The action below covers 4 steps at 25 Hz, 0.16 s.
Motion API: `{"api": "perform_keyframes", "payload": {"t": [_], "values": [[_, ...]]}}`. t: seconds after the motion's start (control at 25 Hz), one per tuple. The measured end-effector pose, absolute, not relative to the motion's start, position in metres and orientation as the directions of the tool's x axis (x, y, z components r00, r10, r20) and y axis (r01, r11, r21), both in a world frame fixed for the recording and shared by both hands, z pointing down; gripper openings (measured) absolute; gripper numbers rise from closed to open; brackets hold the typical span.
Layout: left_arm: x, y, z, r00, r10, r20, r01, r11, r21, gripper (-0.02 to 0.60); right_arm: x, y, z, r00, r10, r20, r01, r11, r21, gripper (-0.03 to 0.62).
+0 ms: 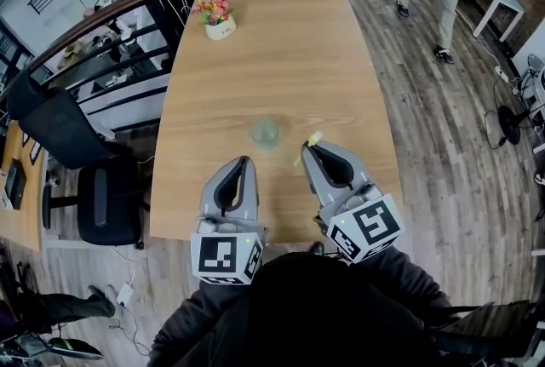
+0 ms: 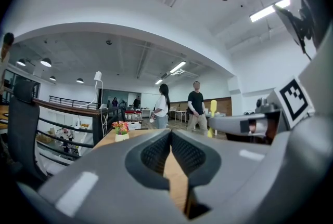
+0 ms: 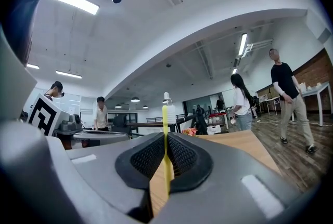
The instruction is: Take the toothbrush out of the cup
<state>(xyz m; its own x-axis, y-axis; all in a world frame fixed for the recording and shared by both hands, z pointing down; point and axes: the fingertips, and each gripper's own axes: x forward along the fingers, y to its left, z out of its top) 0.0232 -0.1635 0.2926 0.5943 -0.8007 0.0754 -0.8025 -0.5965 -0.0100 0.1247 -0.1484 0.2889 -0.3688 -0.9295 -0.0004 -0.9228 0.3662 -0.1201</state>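
Head view: toothbrush (image 1: 312,139) is out, gripped by the right hand-held gripper (image 1: 310,149) just right of the cup (image 1: 264,131) — left hand-held gripper (image 1: 246,161) clenched, empty. Next, probably: lay it on the bench (image 1: 281,50).

Clear, pale-green cup (image 1: 264,132): stands upright and empty on the wooden table (image 1: 281,50). Slim yellow toothbrush (image 3: 164,114): out of the cup, just right of it, pinched upright between the closed jaws of the right gripper (image 3: 165,139).
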Motion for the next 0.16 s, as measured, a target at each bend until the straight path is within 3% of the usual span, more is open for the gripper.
{"api": "perform_keyframes", "payload": {"t": [0.16], "values": [[0.0259, -0.1655, 0.2953, 0.591, -0.803, 0.077, -0.805, -0.593, -0.008, 0.009, 0.1278, -0.1513, 0.2919, -0.374, -0.928, 0.0, -0.92, 0.371, -0.127, 0.015]]}}
